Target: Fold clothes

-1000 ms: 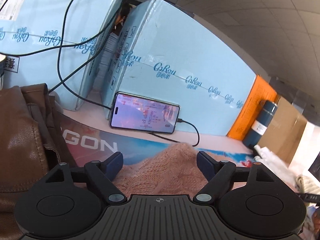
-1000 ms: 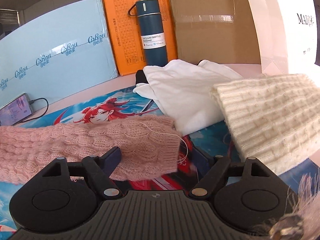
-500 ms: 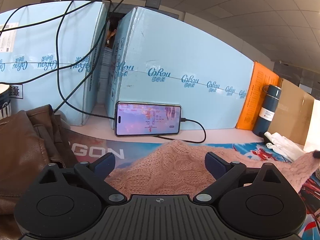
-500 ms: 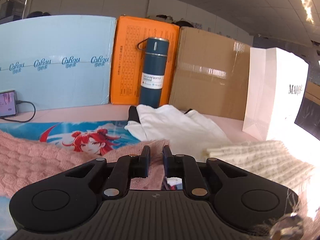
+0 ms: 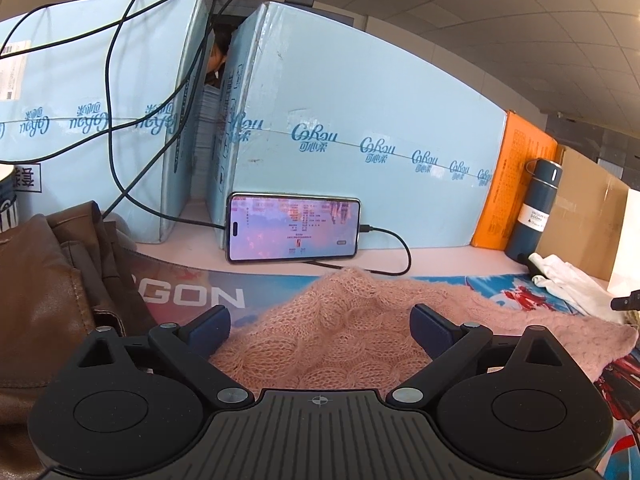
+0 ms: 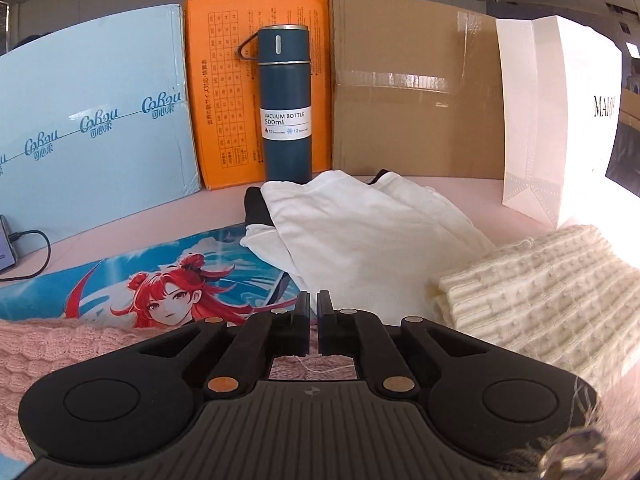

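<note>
The right gripper (image 6: 314, 300) has just closed: its jaws, spread on either side of the pink knit sweater's (image 5: 340, 344) cuff a second ago, now stand together, with pink knit and a loose thread showing just behind the pads (whether the cuff is truly pinched is hidden by the fingers, though it looks so). The left gripper (image 5: 320, 324) has widened; its jaws stand well apart over the sweater's bunched middle, pressing nothing. The sweater lies on the printed anime desk mat (image 6: 168, 276), in front of the phone (image 5: 294, 227), its sleeve stretching away from the phone towards the white garment (image 6: 360, 232). A grip on the cuff probably means the sleeve fold can begin.
</note>
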The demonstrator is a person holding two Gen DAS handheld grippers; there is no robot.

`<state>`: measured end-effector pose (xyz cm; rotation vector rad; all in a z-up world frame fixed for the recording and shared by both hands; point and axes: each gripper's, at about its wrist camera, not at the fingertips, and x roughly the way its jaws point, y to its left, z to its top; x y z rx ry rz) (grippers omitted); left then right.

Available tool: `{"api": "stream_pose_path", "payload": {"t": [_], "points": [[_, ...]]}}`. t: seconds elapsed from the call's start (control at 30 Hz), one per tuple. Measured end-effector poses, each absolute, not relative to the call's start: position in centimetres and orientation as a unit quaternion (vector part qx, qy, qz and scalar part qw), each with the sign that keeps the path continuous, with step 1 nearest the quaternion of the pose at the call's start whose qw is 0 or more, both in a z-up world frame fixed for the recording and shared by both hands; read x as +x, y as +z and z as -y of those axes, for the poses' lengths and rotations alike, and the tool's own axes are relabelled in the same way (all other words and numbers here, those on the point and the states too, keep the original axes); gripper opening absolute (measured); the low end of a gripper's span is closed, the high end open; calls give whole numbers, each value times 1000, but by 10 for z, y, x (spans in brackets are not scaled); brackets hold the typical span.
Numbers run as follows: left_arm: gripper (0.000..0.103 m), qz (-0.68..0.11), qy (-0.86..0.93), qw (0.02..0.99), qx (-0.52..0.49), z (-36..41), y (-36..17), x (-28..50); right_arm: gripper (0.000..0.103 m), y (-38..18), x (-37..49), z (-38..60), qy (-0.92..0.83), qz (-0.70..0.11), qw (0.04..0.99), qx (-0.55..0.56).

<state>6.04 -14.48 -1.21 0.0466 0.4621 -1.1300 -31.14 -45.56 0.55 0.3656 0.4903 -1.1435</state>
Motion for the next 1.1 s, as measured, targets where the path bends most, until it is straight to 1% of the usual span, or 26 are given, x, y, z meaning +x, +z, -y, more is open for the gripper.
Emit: {"api": "stream_pose_path", "payload": {"t": [0.03,0.1,0.13,0.2,0.23,0.27,0.3,0.33,0.37,0.47,0.63,0.73,0.9,0.93,1.0,1.03,1.07,1.1], "points": [[98,-218,-530,819,22,145,-12,61,8,5,-315,454,-536,-231,793,175],[98,-218,-531,819,24,145,-12,60,39,3,-322,450,-544,-237,784,184],[98,-217,-531,819,24,145,-12,60,58,1,-326,448,-546,-240,780,189],[98,-217,-531,819,24,145,-12,59,57,-8,-335,447,-530,-240,783,220],[98,-219,-531,818,24,145,-12,59,52,-12,-337,446,-526,-238,783,231],[98,-221,-531,818,22,145,-12,60,45,-16,-340,445,-522,-235,784,240],[98,-223,-531,817,20,145,-13,61,22,-18,-340,443,-519,-232,788,236],[98,-225,-530,817,17,144,-13,62,14,-18,-340,441,-517,-229,792,231],[98,-227,-530,817,13,144,-13,63,10,-12,-338,436,-517,-221,799,214],[98,-231,-529,816,12,144,-14,64,8,10,-332,424,-515,-190,820,163],[98,-228,-530,816,12,144,-13,63,8,51,-311,424,-515,-135,839,115],[98,-230,-530,816,8,143,-13,64,8,41,-300,446,-526,-166,823,133],[98,-230,-530,816,13,144,-13,63,8,-6,-311,473,-529,-222,788,224],[98,-230,-531,816,14,145,-13,63,11,-9,-314,473,-532,-223,783,233],[98,-229,-531,816,15,145,-13,62,29,-9,-321,470,-539,-215,775,250],[98,-230,-530,816,14,145,-13,63,44,-7,-324,467,-543,-207,772,257],[98,-231,-530,816,14,145,-13,63,48,-7,-326,465,-545,-207,769,264],[98,-232,-530,816,14,145,-13,63,48,-6,-327,463,-546,-208,765,271]]}}
